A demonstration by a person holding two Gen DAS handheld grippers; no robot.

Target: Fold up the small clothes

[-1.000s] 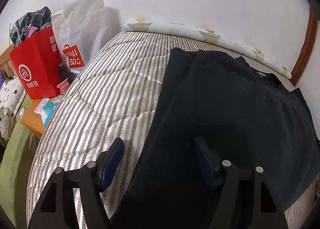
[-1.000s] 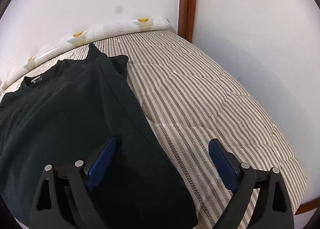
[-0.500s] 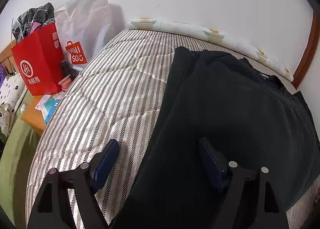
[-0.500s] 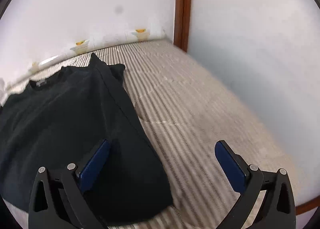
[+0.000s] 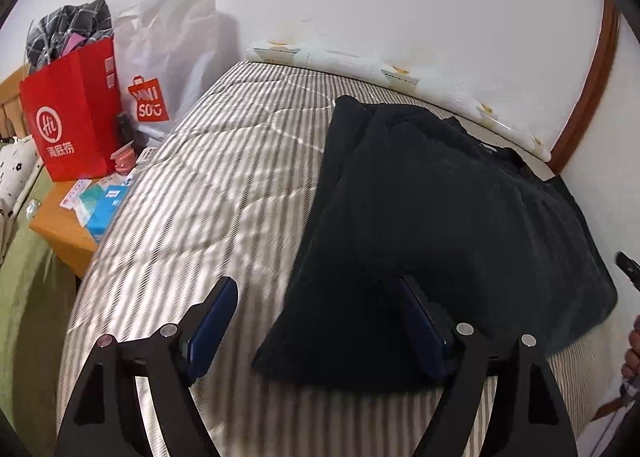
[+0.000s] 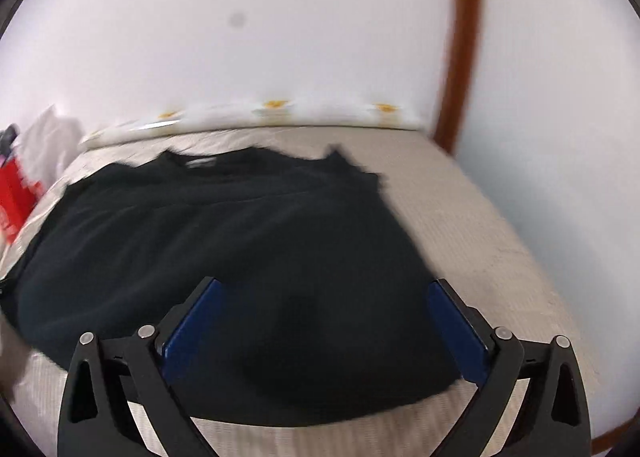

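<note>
A black garment point(image 5: 440, 225) lies flat on the striped mattress point(image 5: 208, 217), sides folded in, collar toward the wall. It also shows in the right wrist view point(image 6: 240, 257). My left gripper point(image 5: 316, 321) is open and empty above the garment's near left corner, its right finger over the cloth. My right gripper point(image 6: 328, 321) is open and empty above the garment's near right part, its jaws wide apart over the hem. The right wrist view is blurred by motion.
A red paper bag point(image 5: 72, 117) and a white bag point(image 5: 168, 57) stand left of the bed on a wooden side table point(image 5: 64, 229) with small boxes. A patterned bolster point(image 5: 360, 65) lines the wall. A wooden door frame point(image 5: 588, 89) stands at the far right corner.
Both grippers pulled back from the garment, which now shows its near hem. The right gripper swung left, from the garment's right edge to over its near part. Both stay open.
</note>
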